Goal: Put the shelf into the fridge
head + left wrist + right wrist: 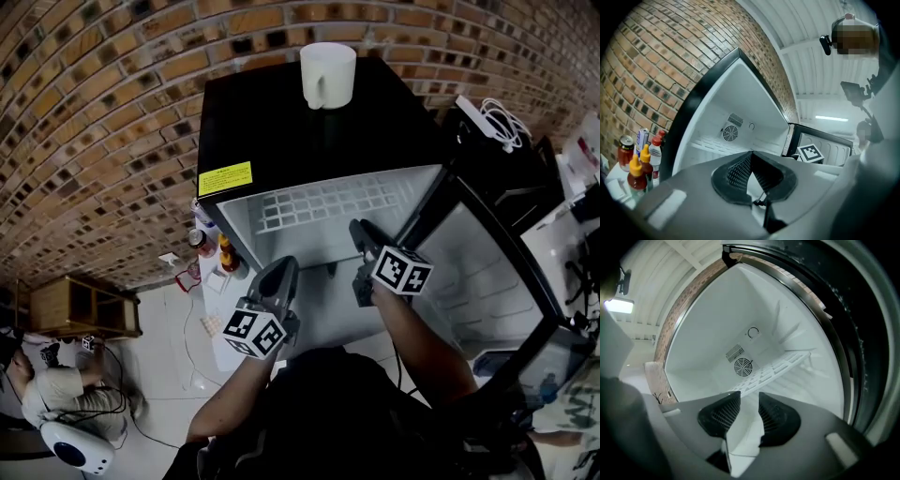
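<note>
Brick wall [94,112] backs the open mini fridge [375,122]; a mug [326,75] sits on top at 12 o'clock. The white wire shelf [323,211] lies inside (apparently seated). Left gripper [278,272] jaws together, empty; right gripper [361,234] jaws apart, holding nothing. Remaining, I judge: withdraw.

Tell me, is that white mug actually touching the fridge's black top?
Touching. The head view shows the mug standing upright on the fridge, its base flat on the black top, no gap.
</note>
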Demonstrator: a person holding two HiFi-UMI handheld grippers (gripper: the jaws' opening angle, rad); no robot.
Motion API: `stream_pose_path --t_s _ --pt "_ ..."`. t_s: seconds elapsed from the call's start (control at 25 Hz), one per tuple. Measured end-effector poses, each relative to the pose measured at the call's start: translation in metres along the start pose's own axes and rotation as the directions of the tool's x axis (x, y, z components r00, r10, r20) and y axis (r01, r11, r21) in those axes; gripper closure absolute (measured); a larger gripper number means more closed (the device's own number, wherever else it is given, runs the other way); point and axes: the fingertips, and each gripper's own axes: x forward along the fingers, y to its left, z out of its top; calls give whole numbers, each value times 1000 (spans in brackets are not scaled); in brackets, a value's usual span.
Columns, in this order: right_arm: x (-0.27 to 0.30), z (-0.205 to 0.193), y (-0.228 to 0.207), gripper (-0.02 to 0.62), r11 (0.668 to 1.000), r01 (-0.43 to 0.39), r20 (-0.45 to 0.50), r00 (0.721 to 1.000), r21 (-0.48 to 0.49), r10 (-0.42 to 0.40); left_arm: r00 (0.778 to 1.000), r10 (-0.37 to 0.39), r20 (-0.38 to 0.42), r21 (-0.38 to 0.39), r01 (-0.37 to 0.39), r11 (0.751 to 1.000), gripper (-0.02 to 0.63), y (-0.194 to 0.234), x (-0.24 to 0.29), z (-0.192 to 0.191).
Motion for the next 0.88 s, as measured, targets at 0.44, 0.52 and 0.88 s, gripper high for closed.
stream_pose_path --t_s 0.44,0.52,0.88 --pt "-48 -1 43 500 987 -87 2 996 -134 88 999 -6 -35 -55 4 998 612 1 -58 0" --pt "-57 -3 49 513 984 -94 -9 996 -152 94 999 -19 -42 -113 14 994 612 0 -65 0" --pt "-95 9 60 575 966 -77 -5 997 -245 78 990 -8 -138 104 23 994 612 -12 -88 17"
